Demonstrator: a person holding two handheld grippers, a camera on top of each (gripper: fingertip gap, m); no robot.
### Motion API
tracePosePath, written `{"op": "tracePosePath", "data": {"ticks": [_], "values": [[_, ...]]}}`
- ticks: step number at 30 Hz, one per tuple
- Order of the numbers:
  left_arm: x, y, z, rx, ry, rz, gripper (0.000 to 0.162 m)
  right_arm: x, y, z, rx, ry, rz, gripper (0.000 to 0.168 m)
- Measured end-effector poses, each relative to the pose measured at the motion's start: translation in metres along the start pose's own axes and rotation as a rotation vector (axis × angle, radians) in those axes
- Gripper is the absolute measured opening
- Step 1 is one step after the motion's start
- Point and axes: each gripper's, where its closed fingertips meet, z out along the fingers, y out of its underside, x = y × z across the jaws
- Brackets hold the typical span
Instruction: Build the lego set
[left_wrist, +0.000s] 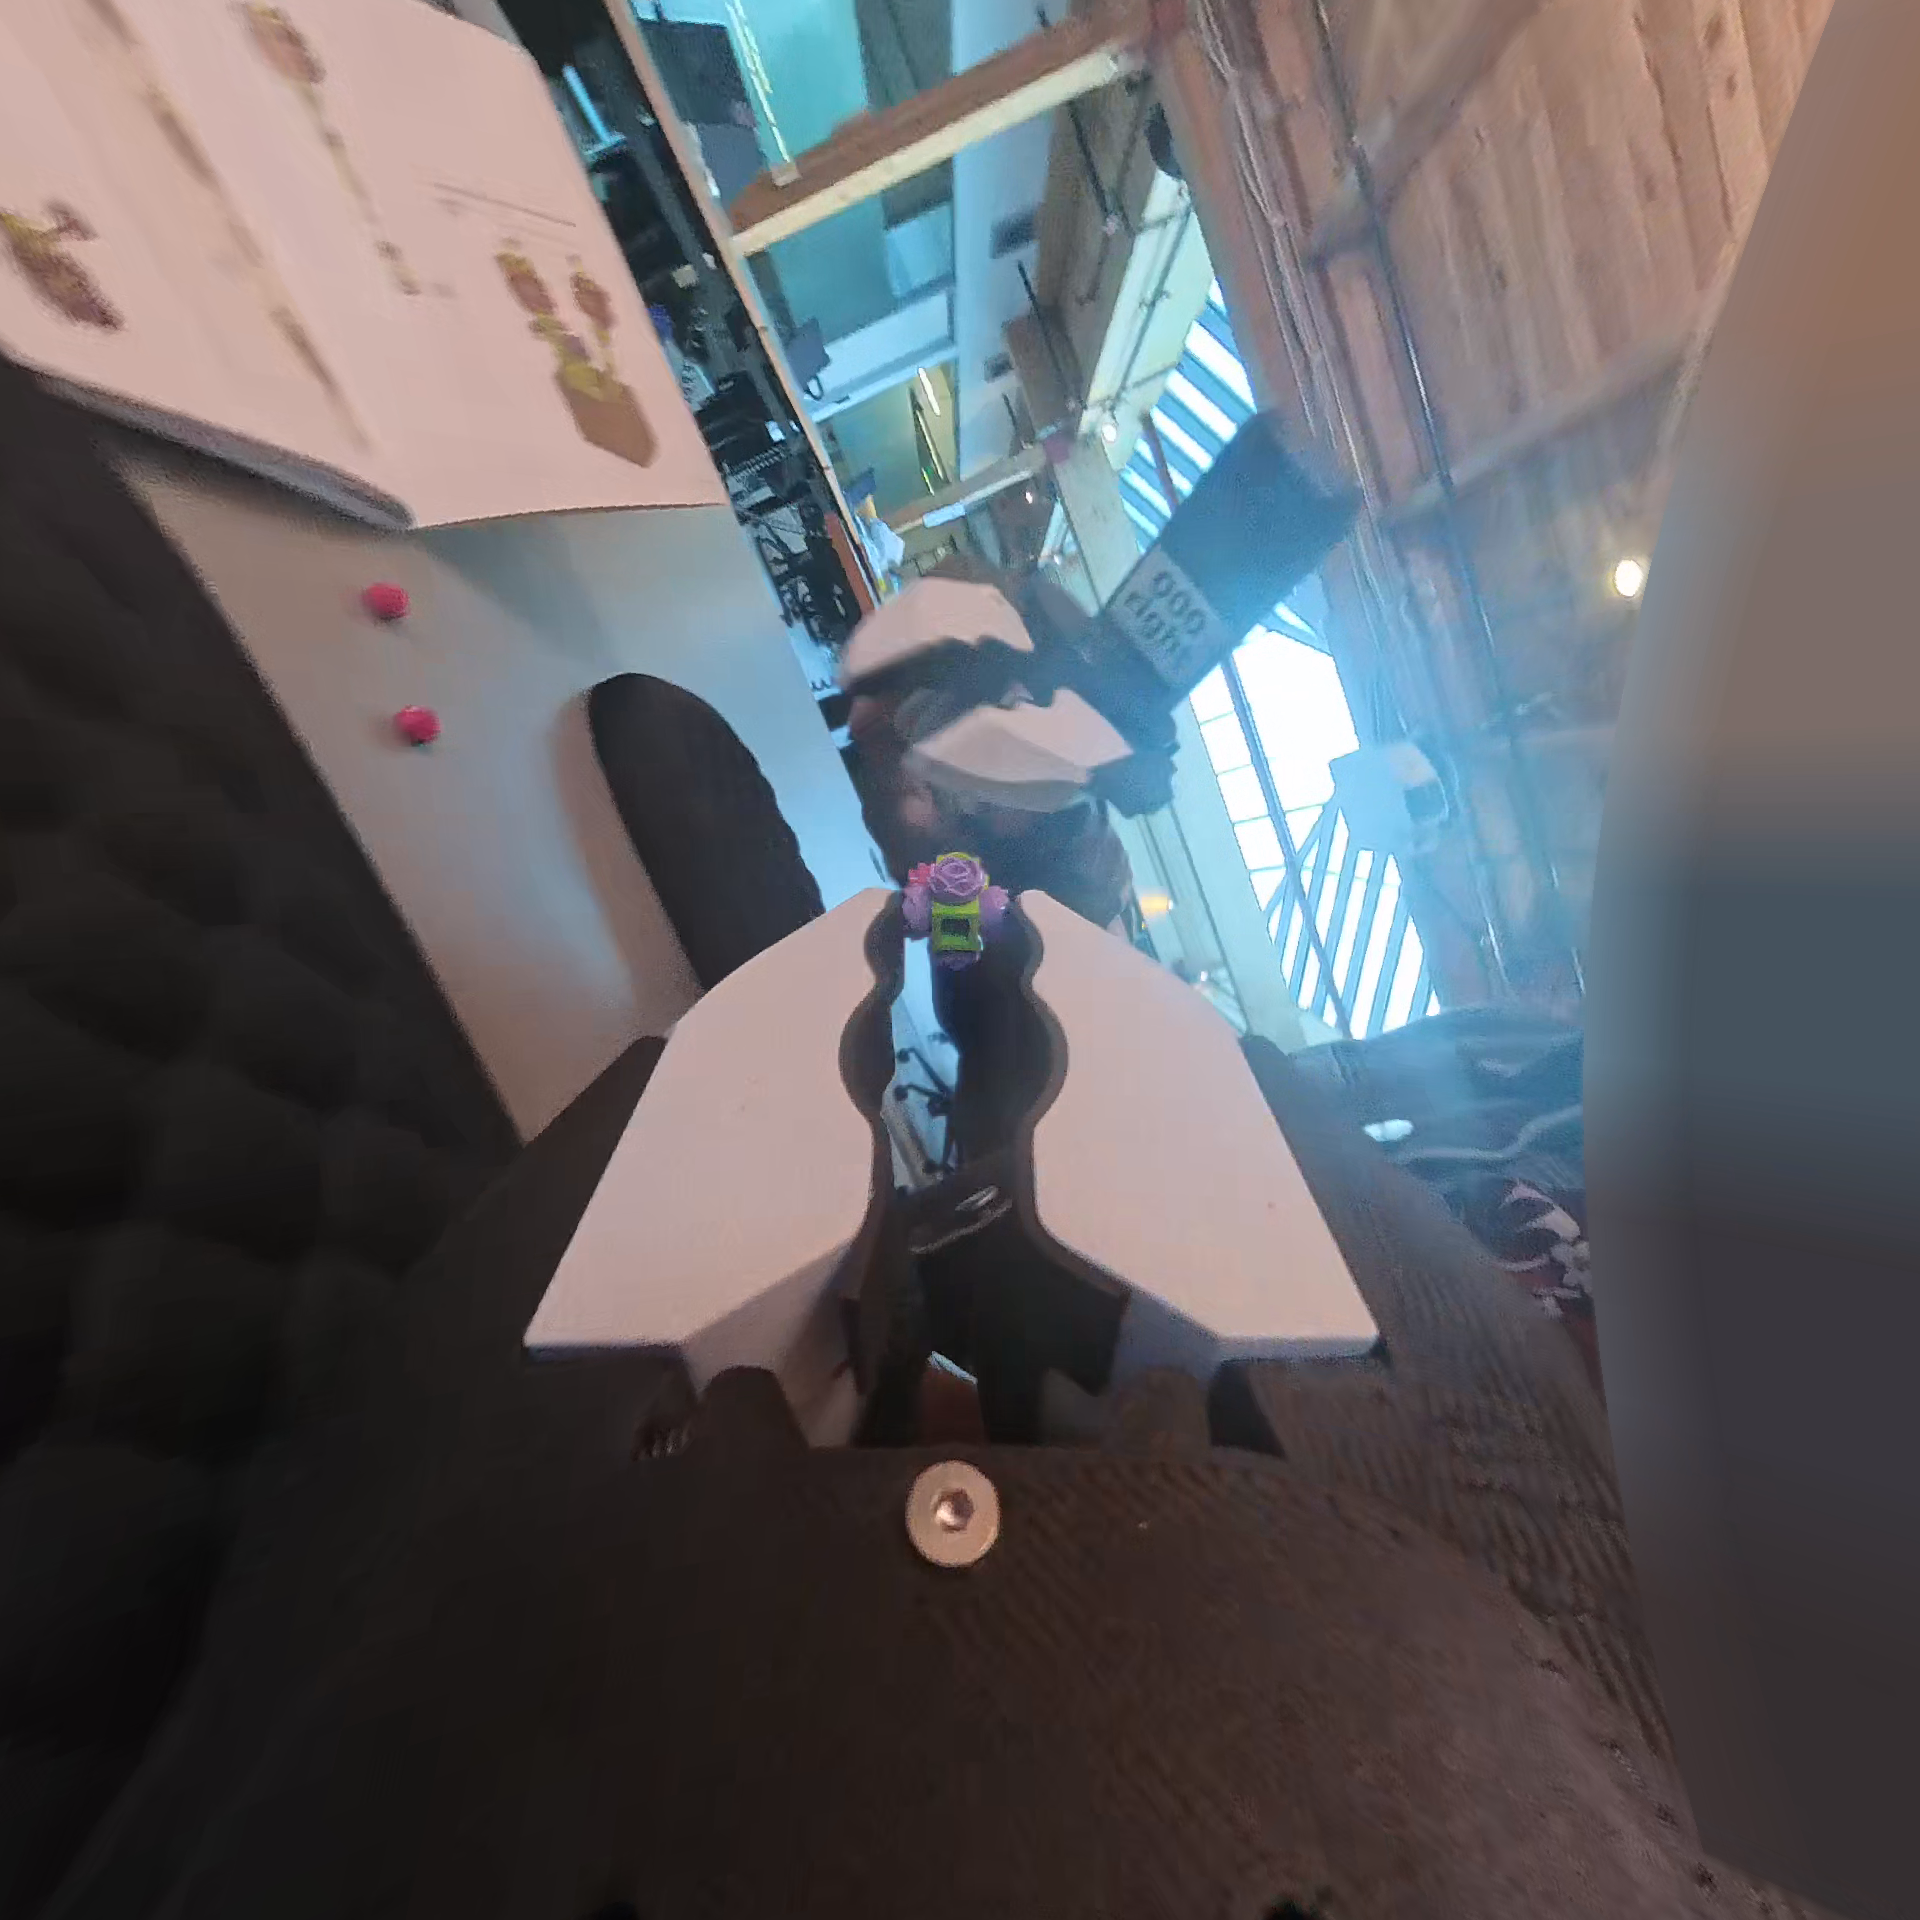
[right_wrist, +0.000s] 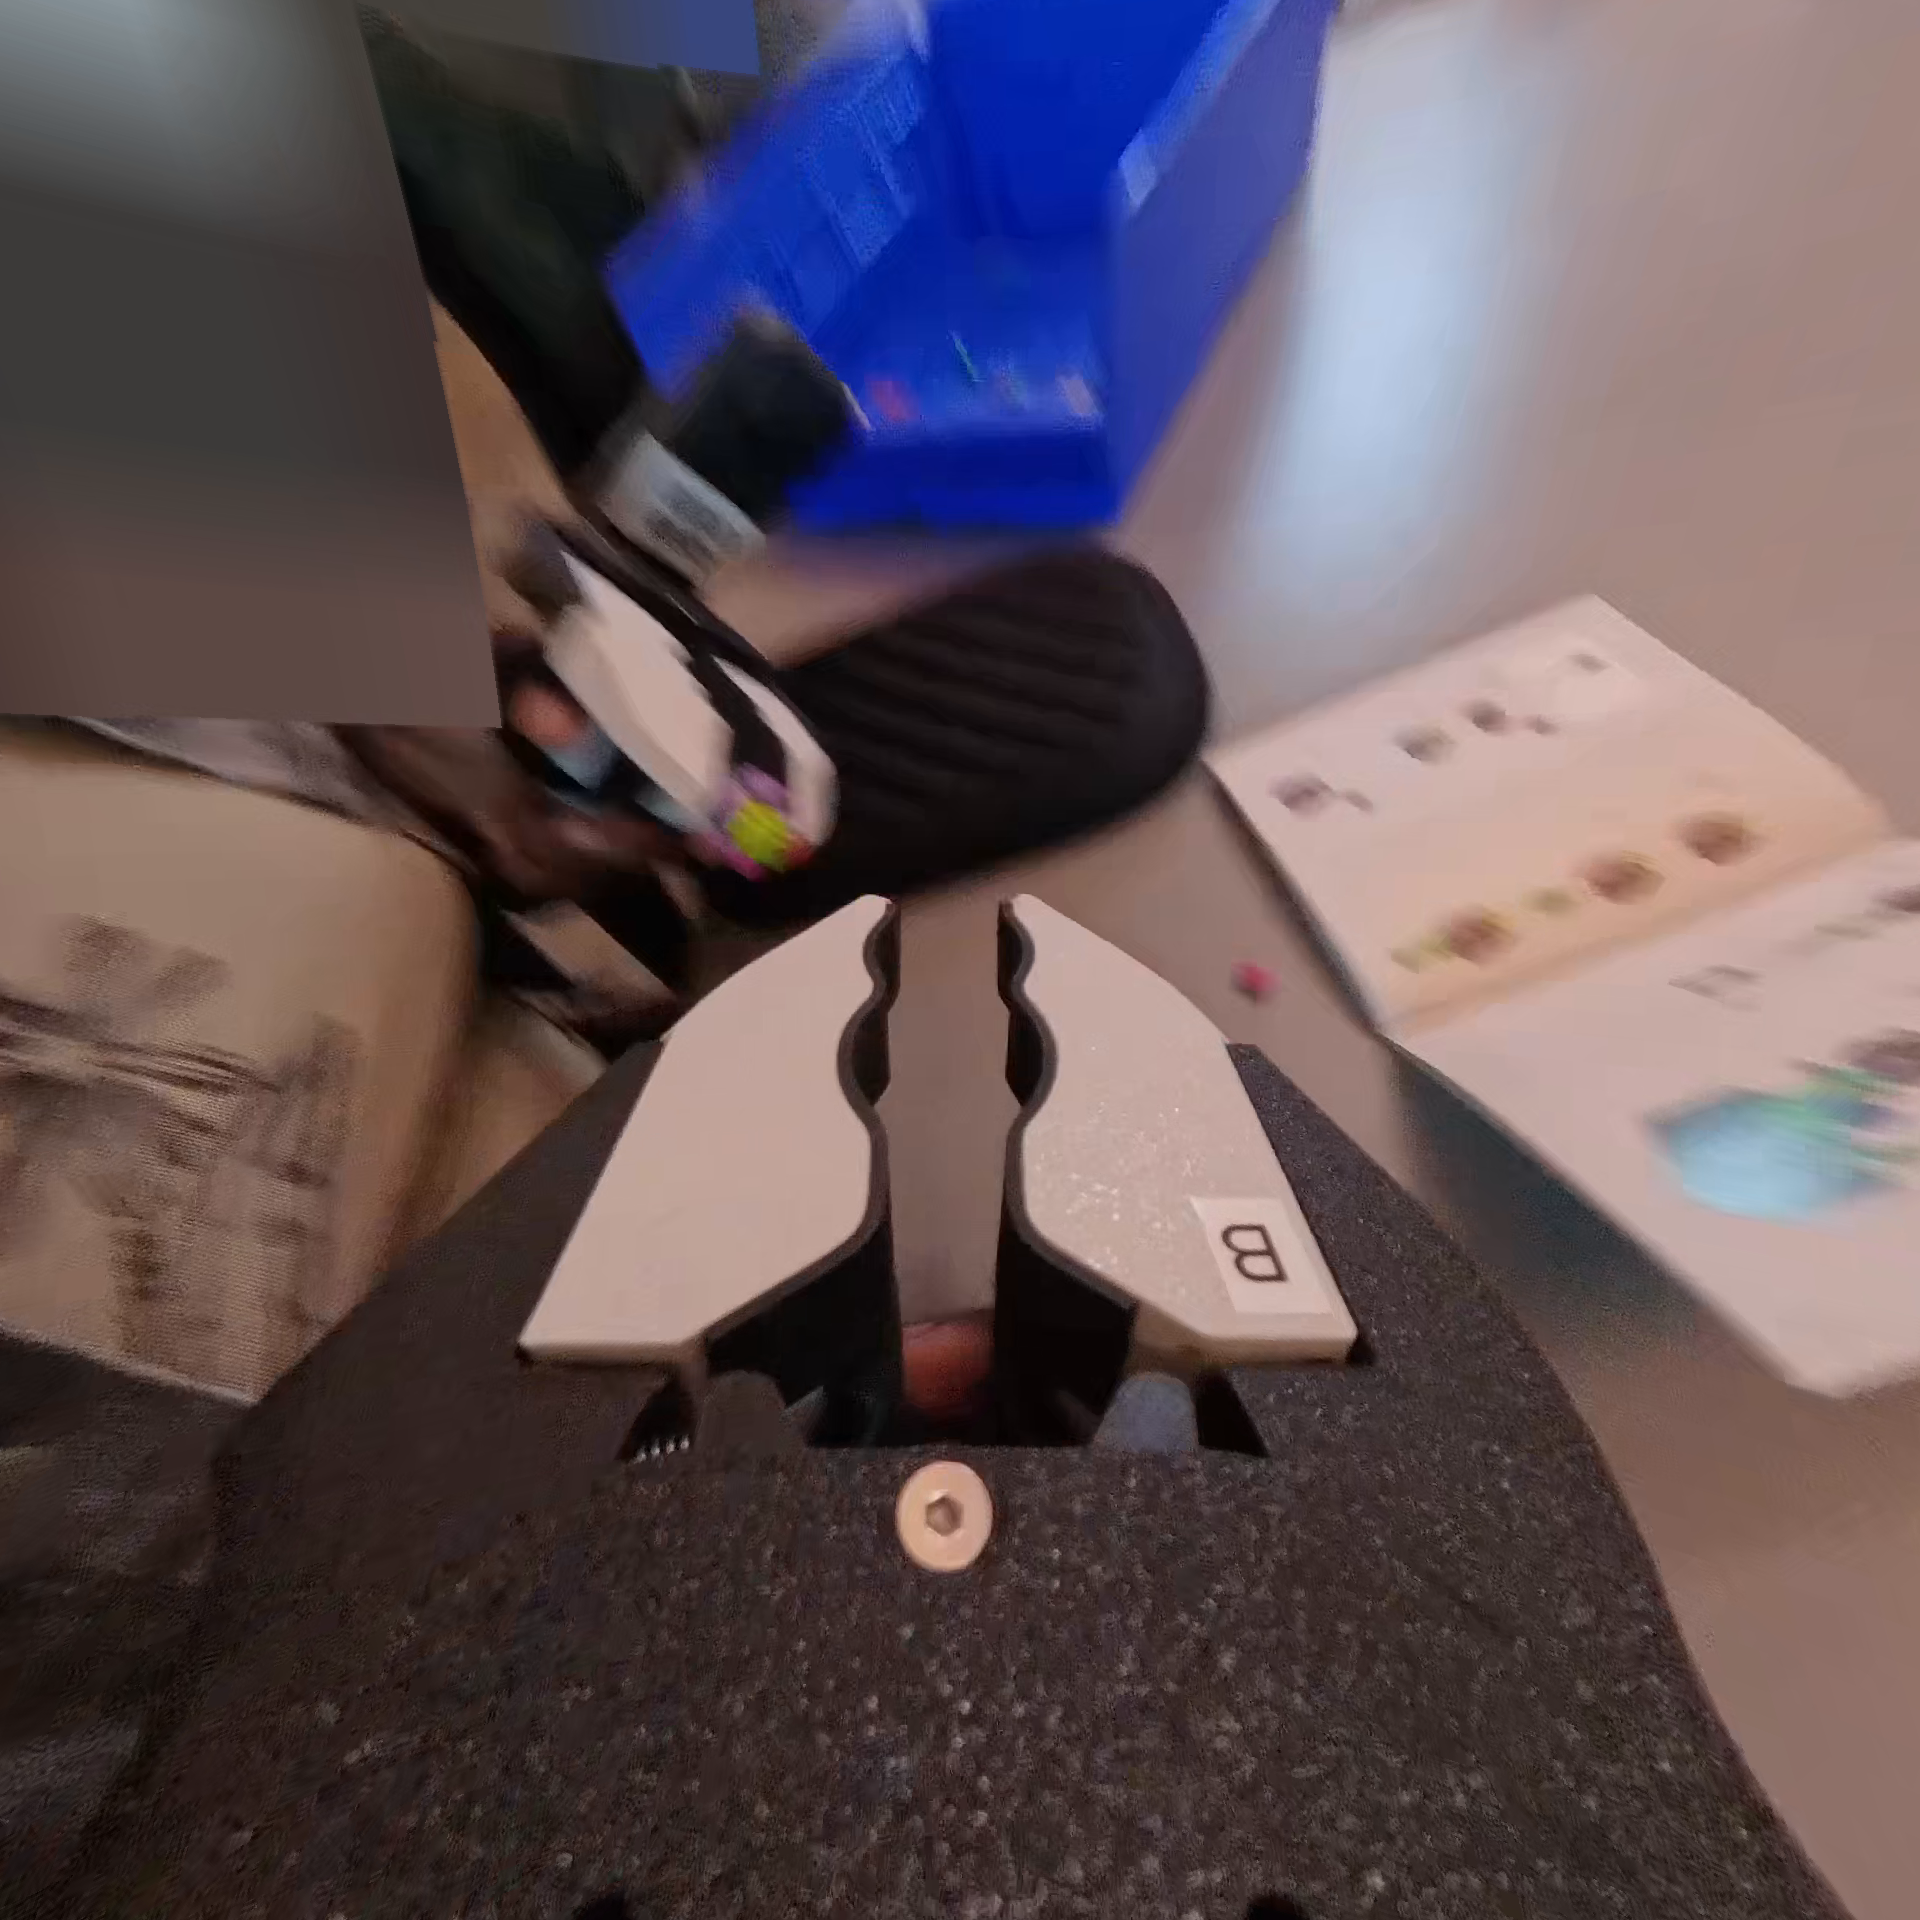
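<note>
My left gripper (left_wrist: 954, 914) is shut on a small lego flower piece (left_wrist: 954, 904), purple blooms on a lime green brick, held in the air at its fingertips. The same gripper and piece (right_wrist: 758, 826) show blurred at upper left of the right wrist view. My right gripper (right_wrist: 948, 914) is open and empty, its jaws a small gap apart, over the grey table (right_wrist: 1143, 904). It shows farther off in the left wrist view (left_wrist: 977, 717), beyond the flower piece.
An open instruction booklet (right_wrist: 1558, 852) lies on the table, also in the left wrist view (left_wrist: 343, 239). Two small pink pieces (left_wrist: 387, 601) sit loose on the table. A blue bin (right_wrist: 935, 260) holds parts. A black round object (right_wrist: 997, 717) lies near the bin.
</note>
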Motion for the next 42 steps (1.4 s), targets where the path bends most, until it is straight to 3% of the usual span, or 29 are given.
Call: {"op": "tracePosePath", "data": {"ticks": [3,7,15,27,37,42], "values": [[-0.008,-0.004,-0.002,0.040,-0.036,-0.032,0.017,0.029,0.030,0.015,-0.313,0.084,-0.168,0.013],[-0.013,-0.005,-0.002,0.049,-0.063,-0.029,0.017,0.038,0.038,0.042,-0.407,0.049,-0.245,0.005],[-0.014,-0.005,-0.002,0.044,-0.053,-0.044,0.018,0.043,0.047,0.051,-0.491,0.070,-0.334,0.007],[-0.014,-0.007,-0.003,0.051,-0.049,-0.064,0.017,0.044,0.049,0.056,-0.486,0.080,-0.348,0.003],[-0.022,-0.018,-0.004,0.111,-0.085,-0.219,0.017,-0.002,-0.004,0.025,-0.148,0.009,-0.235,0.003],[-0.028,-0.019,-0.002,0.117,-0.138,-0.243,0.017,-0.022,-0.015,0.027,-0.133,0.021,-0.295,0.003]]}}
